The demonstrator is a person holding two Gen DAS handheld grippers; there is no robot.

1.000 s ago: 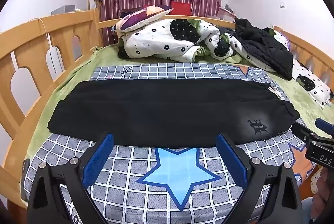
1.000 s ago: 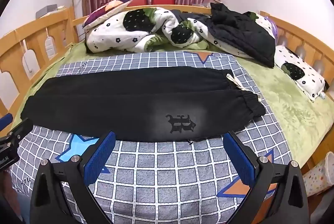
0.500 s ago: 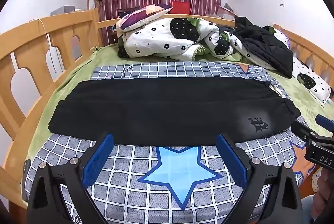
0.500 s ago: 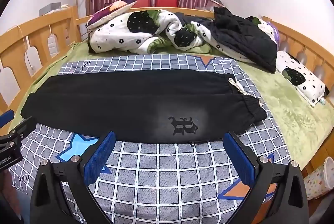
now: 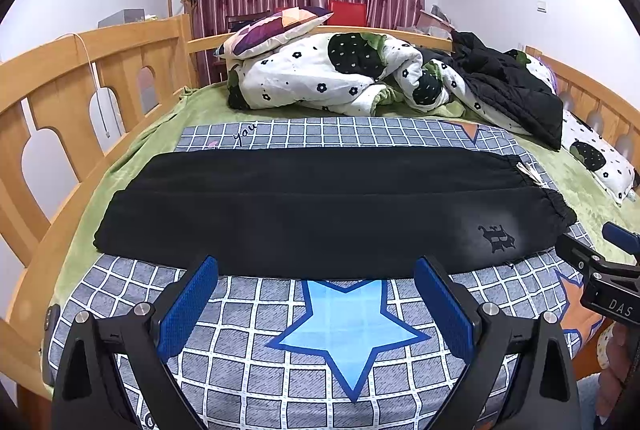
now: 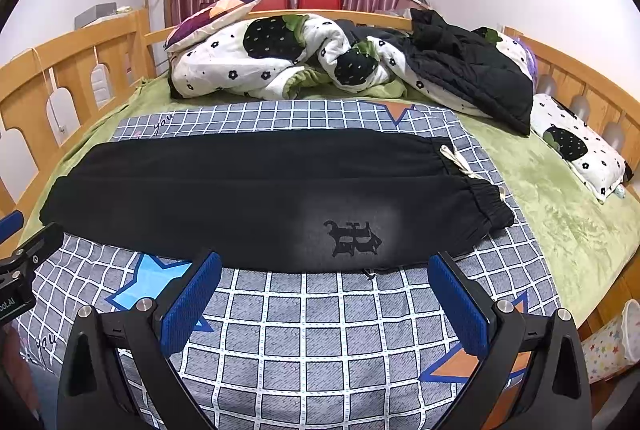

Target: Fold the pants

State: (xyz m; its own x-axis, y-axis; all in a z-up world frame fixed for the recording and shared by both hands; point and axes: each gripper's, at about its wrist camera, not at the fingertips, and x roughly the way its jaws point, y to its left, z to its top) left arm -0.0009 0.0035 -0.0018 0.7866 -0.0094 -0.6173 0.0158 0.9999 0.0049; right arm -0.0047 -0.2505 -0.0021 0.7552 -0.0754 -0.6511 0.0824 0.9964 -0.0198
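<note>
Left wrist view
Left tongs [image 5: 316,304]: spread wide, holding nothing; black arms with blue ribbed pads, hovering over the near edge of the bed.
Pants [image 5: 320,205]: black, soft matte knit, laid as one long flat band across the bed, gathered elastic waistband at the right end, dark logo on a faded grey patch.
Blanket [image 5: 340,362]: grey checked cloth with a pale blue star, lying under the pants.
Right tongs [image 5: 600,258]: only a black tip at the right edge.

Right wrist view
Right tongs [image 6: 324,304]: wide apart, empty, blue pads just short of the pants' near edge.
Pants [image 6: 248,197]: flat, pale drawstring at the waistband.
Quilt [image 6: 272,61]: crumpled white flower print, by the wooden headboard.
</note>
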